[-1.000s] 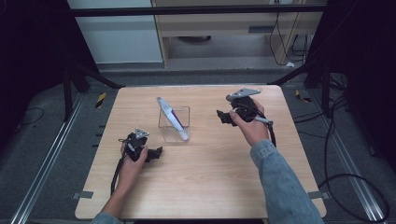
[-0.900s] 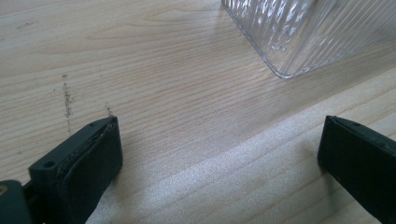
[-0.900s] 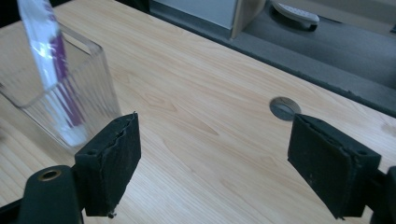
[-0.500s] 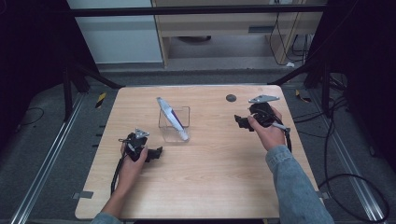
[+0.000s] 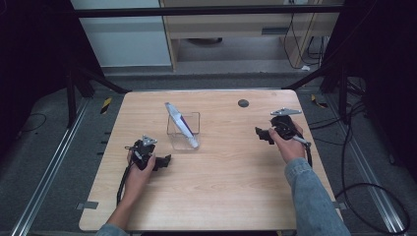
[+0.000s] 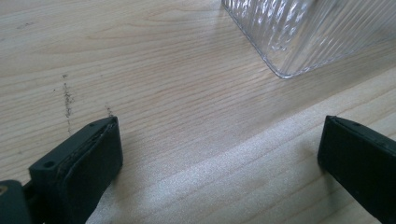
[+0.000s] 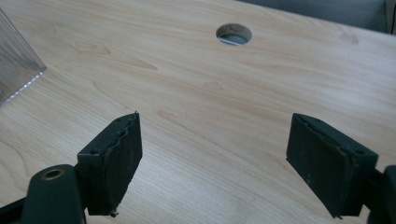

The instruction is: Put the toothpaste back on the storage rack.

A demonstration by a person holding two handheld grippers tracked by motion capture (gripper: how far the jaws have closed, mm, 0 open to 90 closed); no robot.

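The right gripper (image 5: 259, 132) has come back from the far edge toward the person, jaws apart and empty (bare wood between them). The left gripper (image 5: 166, 160) lies low, jaws wide, near the clear box (image 5: 183, 132) holding a tube (image 5: 180, 123) at mid-table (image 5: 216, 187).

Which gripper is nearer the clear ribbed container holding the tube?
Left. The left gripper sits just below-left of the clear container, whose corner lies near its open jaws. The right gripper is farther off, toward the table's right edge.
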